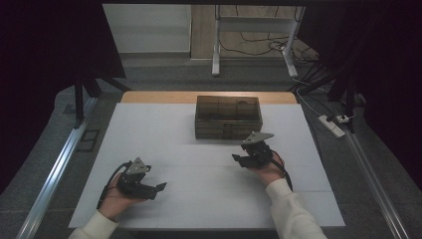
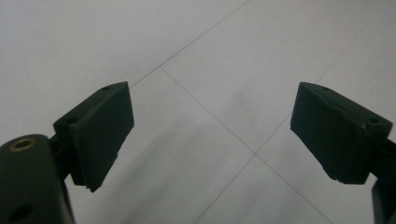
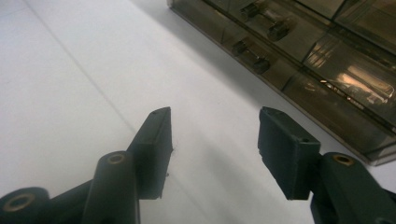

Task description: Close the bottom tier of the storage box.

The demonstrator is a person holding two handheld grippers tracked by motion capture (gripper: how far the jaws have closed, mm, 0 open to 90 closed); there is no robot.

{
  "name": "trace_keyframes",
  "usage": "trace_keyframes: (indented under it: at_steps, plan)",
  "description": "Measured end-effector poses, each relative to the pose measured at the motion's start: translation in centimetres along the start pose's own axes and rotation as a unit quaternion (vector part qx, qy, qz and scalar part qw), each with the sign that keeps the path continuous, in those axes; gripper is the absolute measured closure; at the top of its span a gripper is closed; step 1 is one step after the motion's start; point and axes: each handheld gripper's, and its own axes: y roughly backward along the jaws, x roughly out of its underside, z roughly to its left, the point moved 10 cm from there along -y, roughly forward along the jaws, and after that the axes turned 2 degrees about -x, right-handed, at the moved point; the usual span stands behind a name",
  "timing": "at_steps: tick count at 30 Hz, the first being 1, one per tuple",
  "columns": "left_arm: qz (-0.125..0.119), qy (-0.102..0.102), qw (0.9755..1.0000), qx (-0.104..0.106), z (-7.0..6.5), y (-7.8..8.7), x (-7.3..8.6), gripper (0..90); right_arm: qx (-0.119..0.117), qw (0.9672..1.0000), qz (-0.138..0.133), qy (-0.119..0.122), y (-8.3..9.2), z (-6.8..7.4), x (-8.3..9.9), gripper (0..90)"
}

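White worktop (image 1: 199,169) on grey floor, dark curtains, desk legs at 12 o'clock; box (image 1: 228,117) at 12, near right tool (image 1: 244,152), released; left tool (image 1: 152,191) released at 7; right gripper view shows box's compartments.

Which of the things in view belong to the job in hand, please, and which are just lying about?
Part of the job:
- smoky clear compartment box, lid shut, at the table's far side
- right tool, open and empty, just in front of the box
- left tool, open and empty, over the white table top

Just lying about:
- power strip on the floor
- desk frame beyond the table
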Motion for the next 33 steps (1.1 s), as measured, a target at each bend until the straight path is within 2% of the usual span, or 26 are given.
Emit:
trace_keyframes:
  at_steps: [4,10,15,24,33]
  plan:
    - [-0.001,0.000,1.0000,0.000,0.1,0.1,0.0,12.8,-0.008,1.0000,-0.002,0.000,0.9,0.4,0.6,40.9]
    - [-0.002,-0.001,1.0000,0.001,0.0,0.1,0.0,12.7,-0.003,0.9999,-0.012,0.000,2.6,0.7,1.6,37.9]
    - [-0.003,-0.003,1.0000,0.001,0.0,0.1,-0.1,12.7,0.002,0.9997,-0.025,-0.009,4.1,0.8,2.4,34.5]
    - [-0.007,0.002,1.0000,0.001,0.0,0.2,-0.2,12.6,0.012,0.9994,-0.031,-0.010,6.4,0.7,4.5,32.2]
    - [-0.007,0.000,1.0000,-0.002,0.0,0.1,-0.2,12.6,0.011,0.9981,-0.048,-0.037,9.1,0.1,6.9,31.4]
